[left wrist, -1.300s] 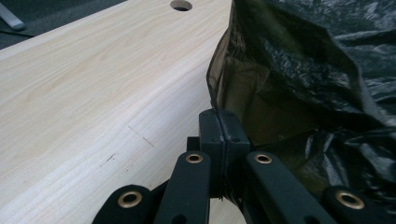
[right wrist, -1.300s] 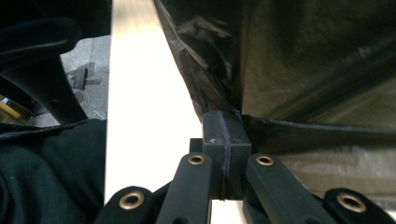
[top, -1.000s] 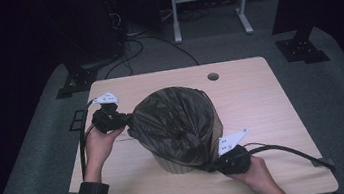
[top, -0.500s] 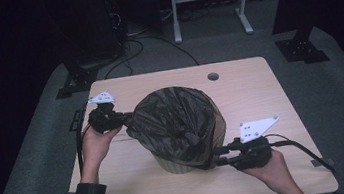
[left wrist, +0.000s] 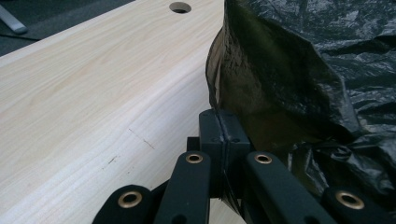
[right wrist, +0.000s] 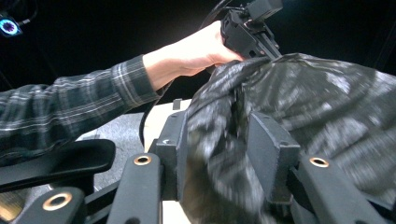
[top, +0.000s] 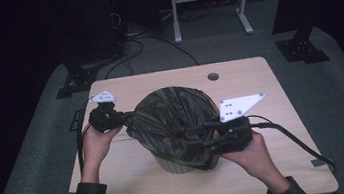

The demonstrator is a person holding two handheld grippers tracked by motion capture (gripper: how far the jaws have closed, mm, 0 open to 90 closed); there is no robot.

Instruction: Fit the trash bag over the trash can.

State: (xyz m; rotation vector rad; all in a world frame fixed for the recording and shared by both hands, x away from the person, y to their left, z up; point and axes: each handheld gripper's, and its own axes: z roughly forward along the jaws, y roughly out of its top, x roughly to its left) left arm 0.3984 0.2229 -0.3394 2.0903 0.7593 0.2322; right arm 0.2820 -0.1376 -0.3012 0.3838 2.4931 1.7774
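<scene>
A round bin (top: pixel 176 166) lined with a dark, crinkled bin bag (top: pixel 173 119) stands mid-table. My left gripper (top: pixel 125 118) is at the bag's left rim, shut on a fold of the film; in the left gripper view its jaws (left wrist: pixel 219 126) pinch the bag's edge (left wrist: pixel 261 79). My right gripper (top: pixel 188 140) is raised to the bag's right side. Its jaws (right wrist: pixel 219 149) have just been opening and stand apart, with blurred bag film (right wrist: pixel 327 102) loose between them. The other hand with its gripper (right wrist: pixel 247 28) shows beyond the bag.
The wooden table (top: pixel 260 90) has a cable hole (top: pixel 213 77) at the back, also seen from the left gripper (left wrist: pixel 180 7). The right gripper's cable (top: pixel 297 141) trails over the table's right side. A white stand (top: pixel 208 1) and floor cables lie behind.
The right gripper has risen from the bin's lower right side to the bag's upper right rim, and its jaws have parted. The left gripper has stayed on the bag's left edge.
</scene>
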